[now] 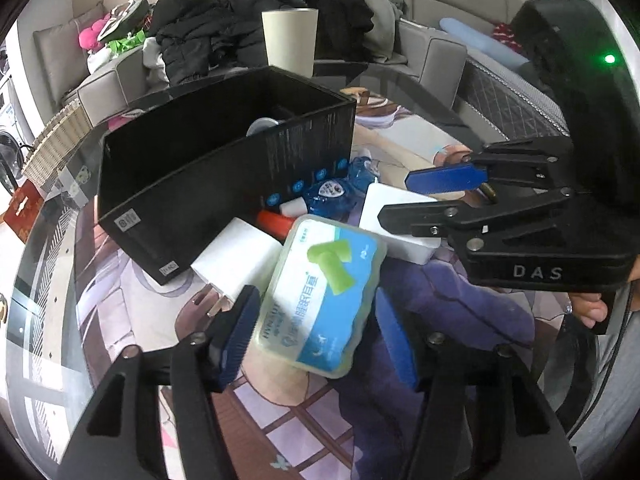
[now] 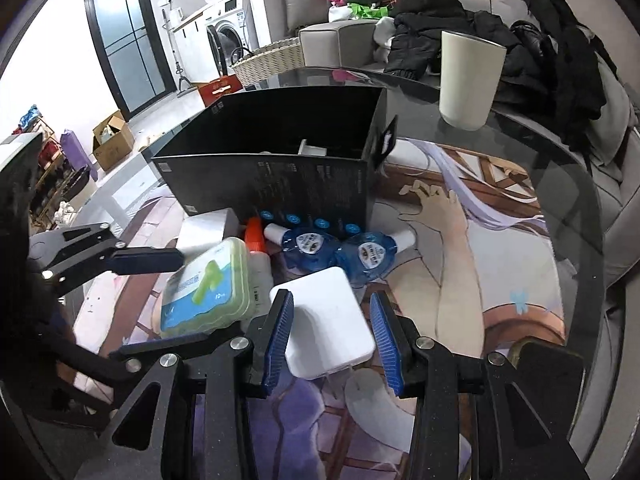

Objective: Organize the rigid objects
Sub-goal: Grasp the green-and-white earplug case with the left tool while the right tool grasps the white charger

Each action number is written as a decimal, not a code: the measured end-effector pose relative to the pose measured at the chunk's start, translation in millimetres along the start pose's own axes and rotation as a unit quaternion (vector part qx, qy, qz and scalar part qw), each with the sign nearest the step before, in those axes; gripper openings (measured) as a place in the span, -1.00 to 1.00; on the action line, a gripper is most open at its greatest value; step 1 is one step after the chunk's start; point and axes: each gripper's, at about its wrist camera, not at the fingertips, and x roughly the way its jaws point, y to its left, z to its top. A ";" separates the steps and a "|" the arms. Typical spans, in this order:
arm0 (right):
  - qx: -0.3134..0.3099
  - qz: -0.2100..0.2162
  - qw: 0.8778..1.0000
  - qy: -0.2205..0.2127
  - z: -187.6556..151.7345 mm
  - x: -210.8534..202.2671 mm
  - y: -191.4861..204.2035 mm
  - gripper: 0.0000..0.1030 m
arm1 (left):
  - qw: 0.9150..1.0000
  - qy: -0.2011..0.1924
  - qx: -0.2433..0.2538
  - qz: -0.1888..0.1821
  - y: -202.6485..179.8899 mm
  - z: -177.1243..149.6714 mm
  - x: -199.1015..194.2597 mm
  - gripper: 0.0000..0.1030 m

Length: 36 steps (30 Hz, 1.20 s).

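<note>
An open black box (image 1: 224, 168) (image 2: 280, 148) stands on the printed mat. In front of it lie a translucent earplug case (image 1: 320, 300) (image 2: 208, 288), two white chargers (image 1: 236, 260) (image 1: 396, 216) (image 2: 328, 320), two blue round bottles (image 2: 308, 248) (image 2: 368, 256) and an orange-capped tube (image 2: 256, 240). My left gripper (image 1: 316, 328) is open, its blue pads on either side of the earplug case. My right gripper (image 2: 332, 340) is open around the nearer white charger; it also shows in the left wrist view (image 1: 424, 196).
A beige cup (image 1: 290, 40) (image 2: 468, 80) stands behind the box on the round glass table (image 2: 560, 184). A sofa piled with dark clothes (image 2: 500, 32) lies beyond. A wicker basket (image 2: 268, 58) and a washing machine (image 2: 232, 28) are at the back left.
</note>
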 end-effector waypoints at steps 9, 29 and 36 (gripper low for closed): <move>0.003 0.009 1.000 0.015 -3.7 -3.2 8.1 -0.21 | 1.000 0.019 -0.017 0.016 5.7 -8.1 -8.2 0.09; -0.027 0.013 0.998 0.050 -13.1 14.1 35.0 -0.05 | 0.993 0.029 -0.088 0.075 28.7 -32.6 -22.3 0.06; -0.031 0.014 0.998 0.055 -10.6 15.8 33.1 -0.03 | 0.992 0.043 -0.083 0.085 27.5 -33.2 -11.1 0.15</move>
